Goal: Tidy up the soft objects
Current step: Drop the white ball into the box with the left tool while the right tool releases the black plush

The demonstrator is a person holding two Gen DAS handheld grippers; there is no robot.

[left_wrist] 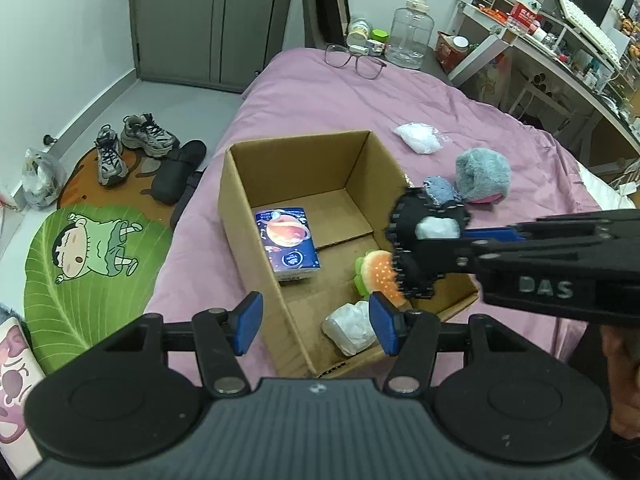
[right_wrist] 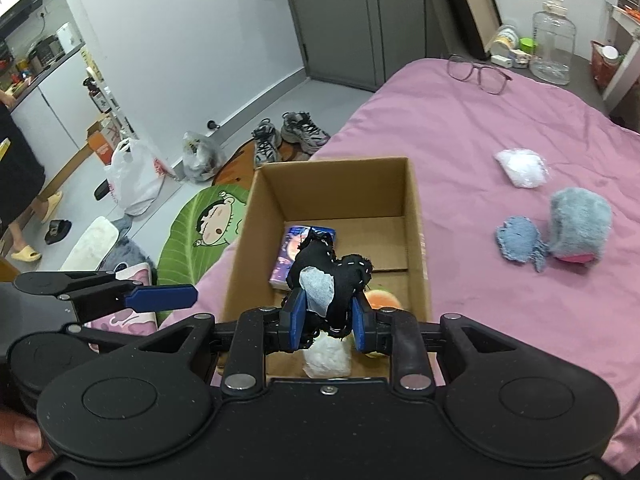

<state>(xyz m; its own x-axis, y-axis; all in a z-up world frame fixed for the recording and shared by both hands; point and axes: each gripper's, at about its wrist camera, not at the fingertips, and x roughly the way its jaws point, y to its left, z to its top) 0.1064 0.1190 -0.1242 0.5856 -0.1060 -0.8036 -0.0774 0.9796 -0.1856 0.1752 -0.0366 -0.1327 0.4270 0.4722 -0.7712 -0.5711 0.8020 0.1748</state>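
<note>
A pink-sheeted bed point(left_wrist: 340, 92) carries everything, in a bedroom with grey wardrobe doors, a cluttered white desk point(left_wrist: 560, 52) along the bed's far right side, and a green cartoon leaf mat point(left_wrist: 92, 280) on the floor beside it. One pair of sneakers point(left_wrist: 132, 144) sits on the floor past the mat. One pair of glasses point(left_wrist: 354, 60) lies at the bed's far edge.

One open cardboard box point(left_wrist: 296, 160) stands near the bed's left edge, its long axis running away from the cameras. Inside it: one blue planet-printed tissue pack point(left_wrist: 287, 242) against the left wall, one hamburger plush point(left_wrist: 378, 274) against the right wall, and one white plastic-wrapped bundle point(left_wrist: 350, 328) at the near end.

The right gripper point(right_wrist: 326, 320) is pinching one black stitched plush with a white patch point(right_wrist: 336, 276), held above the box's near end, its bulk pointing up and forward from the pads. The left gripper point(left_wrist: 316, 322) is spread wide with nothing between its pads, over the box's near left corner.

Well right of the box lie three things on the sheet: one white fluffy bag point(right_wrist: 522, 168), one grey-blue furry plush point(right_wrist: 580, 224) and, touching it, one small blue denim piece point(right_wrist: 518, 242)
</note>
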